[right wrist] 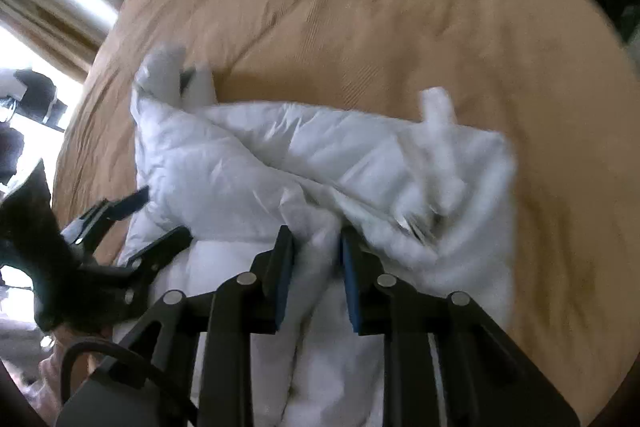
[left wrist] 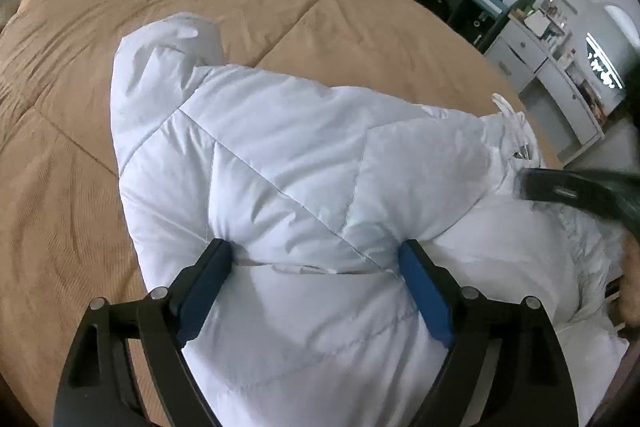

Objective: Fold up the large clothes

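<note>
A white padded jacket [left wrist: 288, 163] is lying bunched on the tan bed [left wrist: 120, 27], partly doubled over itself, with one sleeve [left wrist: 168, 43] sticking out toward the far side.

Left tongs [left wrist: 316, 259] are standing wide, released, straddling a puffy panel of the jacket; the blue pads [left wrist: 420, 291] are touching the fabric at most lightly and are not pinching it. Right tongs [right wrist: 316, 251] are clenched on a narrow ridge of jacket fabric near the front edge, close to the zip area [right wrist: 412, 223].

Judgement: a fold is under way. The right side is gripping a fold line while the left has let go and is repositioning.

The next move is calling for the left tongs to take a fresh pinch on an edge or sleeve, then both sides drawing the bulk flat. The stuffing is springy, so a fold is likely to puff open unless pressed down.
</note>
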Demonstrator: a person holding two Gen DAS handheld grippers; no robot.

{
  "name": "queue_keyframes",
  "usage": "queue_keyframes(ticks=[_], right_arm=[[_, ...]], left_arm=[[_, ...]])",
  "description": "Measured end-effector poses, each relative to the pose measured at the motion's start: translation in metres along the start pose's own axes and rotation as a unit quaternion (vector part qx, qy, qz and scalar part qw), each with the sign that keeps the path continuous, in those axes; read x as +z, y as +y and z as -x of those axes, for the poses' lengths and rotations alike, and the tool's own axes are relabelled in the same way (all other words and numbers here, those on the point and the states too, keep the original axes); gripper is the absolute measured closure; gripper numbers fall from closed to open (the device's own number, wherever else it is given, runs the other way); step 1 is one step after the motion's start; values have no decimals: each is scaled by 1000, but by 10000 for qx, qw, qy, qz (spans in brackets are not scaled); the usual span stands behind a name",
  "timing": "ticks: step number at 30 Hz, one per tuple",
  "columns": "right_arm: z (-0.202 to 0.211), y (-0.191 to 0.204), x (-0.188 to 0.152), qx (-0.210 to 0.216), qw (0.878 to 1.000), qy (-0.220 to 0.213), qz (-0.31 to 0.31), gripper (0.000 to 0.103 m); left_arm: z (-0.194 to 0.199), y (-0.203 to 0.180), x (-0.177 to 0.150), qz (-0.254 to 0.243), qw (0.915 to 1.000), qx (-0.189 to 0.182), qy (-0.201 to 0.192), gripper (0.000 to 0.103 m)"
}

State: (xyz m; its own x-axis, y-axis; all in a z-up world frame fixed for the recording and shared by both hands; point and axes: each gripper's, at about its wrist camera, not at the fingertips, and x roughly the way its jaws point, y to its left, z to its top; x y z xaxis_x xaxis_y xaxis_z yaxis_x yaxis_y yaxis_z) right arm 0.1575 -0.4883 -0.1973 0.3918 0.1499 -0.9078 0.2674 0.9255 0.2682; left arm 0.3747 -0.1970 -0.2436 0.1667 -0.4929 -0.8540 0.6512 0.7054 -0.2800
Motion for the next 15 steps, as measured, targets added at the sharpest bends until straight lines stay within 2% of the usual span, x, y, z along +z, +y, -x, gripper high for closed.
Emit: queue_keyframes(ticks=[1, 2, 3, 5, 7, 8, 9, 11, 12, 14, 15], right_arm=[[17, 6, -12, -176, 9993, -325, 45, 78], [44, 18, -32, -287, 9957, -857, 186, 76], [69, 33, -56, -226, 9897, -1335, 454, 76], [101, 54, -100, 116, 9800, -1841, 749, 76], [107, 68, -136, 474, 9762, -1924, 883, 76], [100, 74, -151, 498, 9757, -1886, 995, 76], [87, 78, -164, 436, 9781, -1702, 1117, 76], [50, 72, -189, 40, 9820, -1419, 1244, 77], [31, 59, -197, 72, 9861, -1301, 1032, 79], [12, 31, -205, 622, 9891, -1269, 416, 81], [8, 21, -207, 789, 9880, -1306, 224, 84]], left_arm=[[-5, 2, 3, 30, 10000, -5, 12, 17], [-5, 1, 2, 41, 10000, 6, -5, 17], [-7, -3, -1, 31, 10000, 51, -24, 17], [-11, -5, 2, 34, 9999, 109, -33, 17], [-15, -9, -7, 55, 9999, 155, -16, 17], [-19, -10, -7, 58, 9998, 173, -4, 17], [-23, -11, -7, 62, 9998, 201, 16, 16], [-21, -17, -9, 70, 9997, 225, 22, 13], [-21, -19, -6, 50, 9998, 200, 38, 12], [-17, -22, -1, 40, 9996, 248, 99, 13], [-11, -24, 4, 78, 9996, 258, 126, 19]])
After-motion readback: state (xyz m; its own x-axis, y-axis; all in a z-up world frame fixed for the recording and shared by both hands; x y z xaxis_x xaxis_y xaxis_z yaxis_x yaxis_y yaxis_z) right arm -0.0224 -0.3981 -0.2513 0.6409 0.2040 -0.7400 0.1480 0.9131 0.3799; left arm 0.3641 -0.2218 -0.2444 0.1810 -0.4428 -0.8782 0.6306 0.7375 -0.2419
